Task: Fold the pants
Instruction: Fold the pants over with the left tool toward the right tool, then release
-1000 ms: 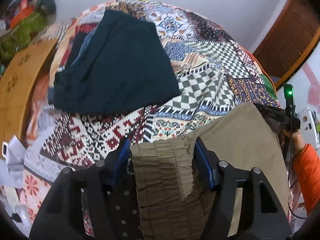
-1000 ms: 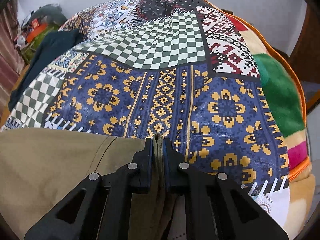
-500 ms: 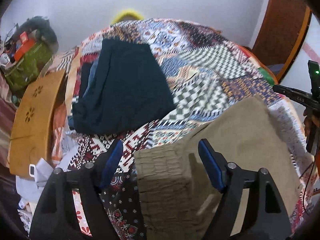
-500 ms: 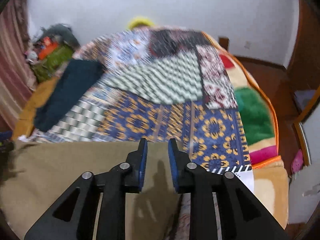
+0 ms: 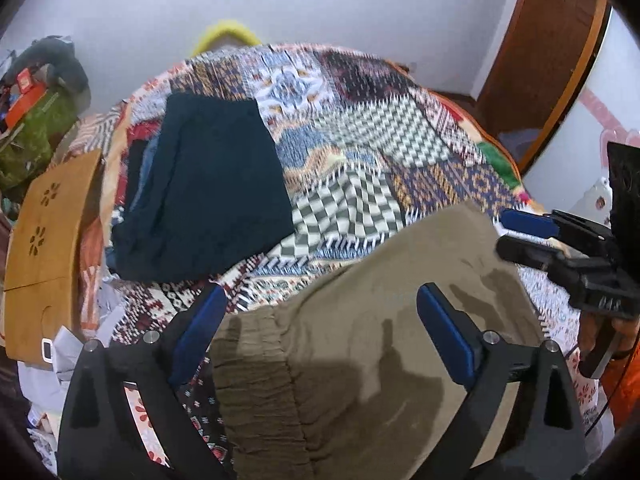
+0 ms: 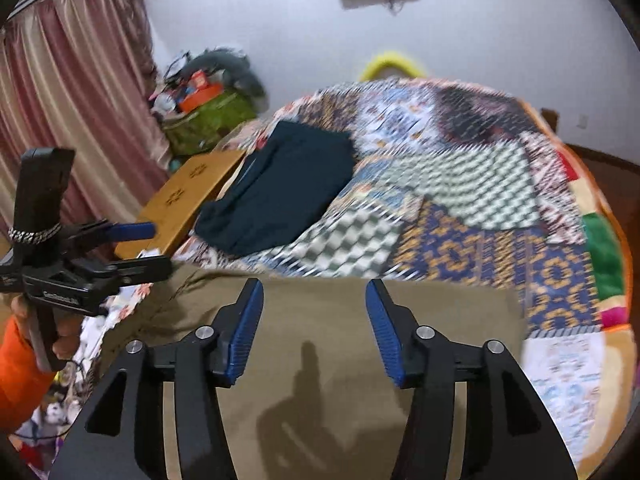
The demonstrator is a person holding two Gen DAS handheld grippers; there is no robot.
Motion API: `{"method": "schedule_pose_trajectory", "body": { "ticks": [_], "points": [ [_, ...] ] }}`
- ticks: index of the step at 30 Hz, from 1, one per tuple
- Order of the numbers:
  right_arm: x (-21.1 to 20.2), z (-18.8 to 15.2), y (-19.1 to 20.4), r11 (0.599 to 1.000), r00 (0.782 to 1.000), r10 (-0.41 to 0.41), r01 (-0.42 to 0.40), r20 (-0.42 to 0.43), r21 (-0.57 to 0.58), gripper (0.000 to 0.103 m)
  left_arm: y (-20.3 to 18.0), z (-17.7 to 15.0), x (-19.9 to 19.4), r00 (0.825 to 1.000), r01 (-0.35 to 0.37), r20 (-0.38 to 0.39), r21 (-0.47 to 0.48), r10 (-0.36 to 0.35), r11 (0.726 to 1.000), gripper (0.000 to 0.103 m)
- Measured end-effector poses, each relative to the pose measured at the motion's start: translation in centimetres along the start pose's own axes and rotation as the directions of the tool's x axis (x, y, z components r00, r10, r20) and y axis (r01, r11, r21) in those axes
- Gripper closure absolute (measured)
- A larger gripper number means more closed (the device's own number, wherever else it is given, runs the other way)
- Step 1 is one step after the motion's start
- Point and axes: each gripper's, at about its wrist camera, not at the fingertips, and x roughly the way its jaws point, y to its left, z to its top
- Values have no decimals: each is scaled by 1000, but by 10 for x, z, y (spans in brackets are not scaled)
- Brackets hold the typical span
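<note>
Olive-brown pants lie folded flat on the near part of a patchwork bedspread; they also show in the right wrist view. The elastic waistband is at their left end. My left gripper is open and empty, raised above the waistband end. My right gripper is open and empty, raised above the other end. Each gripper shows in the other's view: the right one and the left one.
A folded dark navy garment lies on the bed's far left, also seen from the right wrist. A wooden board and cluttered bags stand left of the bed. A brown door is at the right.
My right gripper has let go of the pants' edge and opened. Both grippers have lifted up and back from the pants, which now lie flat on the bed.
</note>
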Motion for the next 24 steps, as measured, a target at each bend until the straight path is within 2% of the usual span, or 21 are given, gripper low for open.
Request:
{"method": "schedule_pose_trajectory", "body": {
  "ticks": [3, 6, 8, 10, 12, 15, 24],
  "points": [
    [22, -8, 5, 999, 997, 32, -31, -69, 6, 47, 1, -7, 21, 998, -1, -69, 6, 1, 1000, 6],
    [51, -22, 6, 998, 982, 58, -55, -178, 26, 42, 3, -18, 41, 988, 10, -154, 2, -10, 1000, 6],
    [59, -33, 7, 998, 970, 67, -62, -234, 27, 42, 1, -26, 46, 984, 5, -176, 29, 0, 1000, 6],
    [62, -46, 9, 998, 962, 59, -57, -265, 15, 37, -4, -35, 45, 984, -13, -175, 84, 28, 996, 6],
    [54, -56, 8, 999, 966, 47, -47, -253, 3, 35, -9, -44, 41, 985, -39, -164, 126, 59, 991, 6],
    [38, -68, 6, 1000, 971, 28, -28, -237, 6, 35, -11, -55, 32, 987, -48, -146, 148, 70, 988, 5],
    [-8, -107, -8, 993, 985, 1, 20, -173, 116, 29, -8, -81, 3, 993, -67, -91, 99, 76, 993, 5]
  ]
}}
